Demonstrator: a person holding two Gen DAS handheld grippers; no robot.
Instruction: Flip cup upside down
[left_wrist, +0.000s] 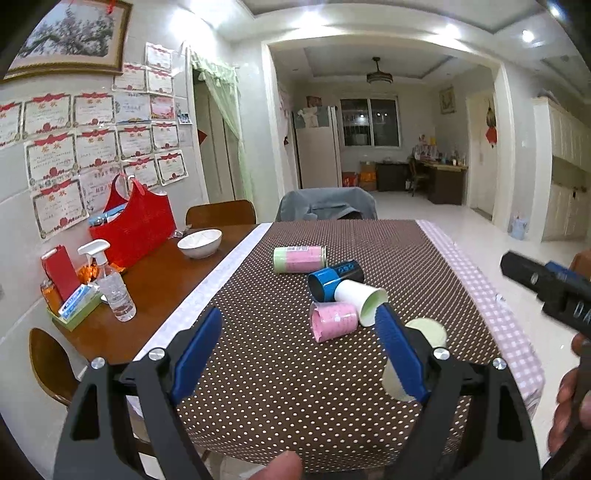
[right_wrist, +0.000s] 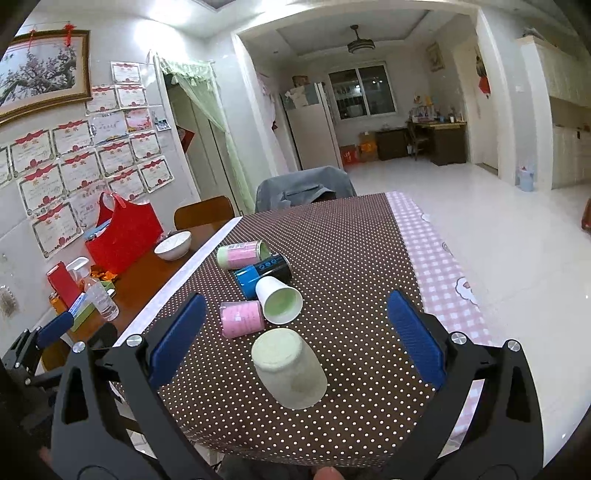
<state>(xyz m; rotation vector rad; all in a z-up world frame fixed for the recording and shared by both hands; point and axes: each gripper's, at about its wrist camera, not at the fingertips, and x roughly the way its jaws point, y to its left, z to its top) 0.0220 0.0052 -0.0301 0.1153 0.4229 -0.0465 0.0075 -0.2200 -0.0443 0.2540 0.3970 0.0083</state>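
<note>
The pale green paper cup (right_wrist: 287, 369) stands rim-down near the worktop's (right_wrist: 351, 240) front edge, apparently already flipped. The left gripper (left_wrist: 299, 354) and right gripper (right_wrist: 295, 339) both hover with fingers spread wide, holding nothing.

tablecloth (right_wrist: 351, 236): I'm seeing brown with white dots, pink check along the right
near cup (right_wrist: 290, 369): showing pale green
far cups: pink (right_wrist: 242, 318), white (right_wrist: 279, 299), blue-black (right_wrist: 264, 271)
bag (right_wrist: 123, 236): glowing red
finger pads (right_wrist: 177, 338): looking blue
</note>
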